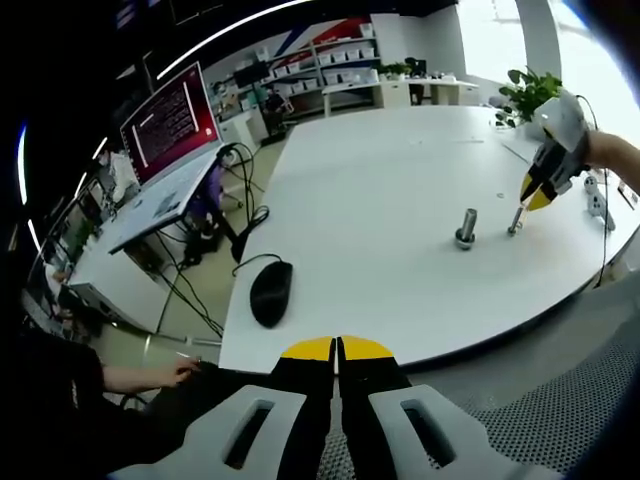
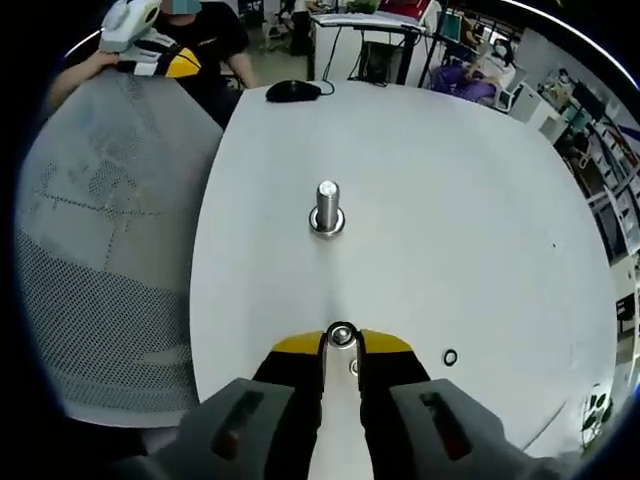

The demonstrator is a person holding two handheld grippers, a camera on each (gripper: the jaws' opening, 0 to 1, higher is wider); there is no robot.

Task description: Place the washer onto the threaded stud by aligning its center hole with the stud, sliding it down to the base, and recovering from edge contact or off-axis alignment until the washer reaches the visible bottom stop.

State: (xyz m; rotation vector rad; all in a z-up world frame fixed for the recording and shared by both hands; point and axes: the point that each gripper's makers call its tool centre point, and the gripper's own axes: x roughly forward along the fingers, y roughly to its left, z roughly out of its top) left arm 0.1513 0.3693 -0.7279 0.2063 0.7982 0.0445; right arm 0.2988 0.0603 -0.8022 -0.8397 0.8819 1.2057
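The threaded stud [image 2: 327,210] stands upright on its round base in the middle of the white table [image 2: 450,200]. My right gripper [image 2: 342,342] is shut on a small metal washer [image 2: 342,335], held a short way on the near side of the stud and low over the table. From the left gripper view, the stud [image 1: 466,228] is just left of the right gripper [image 1: 535,198], with the washer [image 1: 515,226] at its tips. My left gripper [image 1: 337,348] is shut with nothing in it, back off the table's edge.
A second washer [image 2: 450,357] lies flat on the table right of my right jaws. A black mouse [image 1: 270,292] with its cable sits near the table's edge. A mesh chair back [image 2: 100,250] stands beside the table. Desks, monitors and people fill the room behind.
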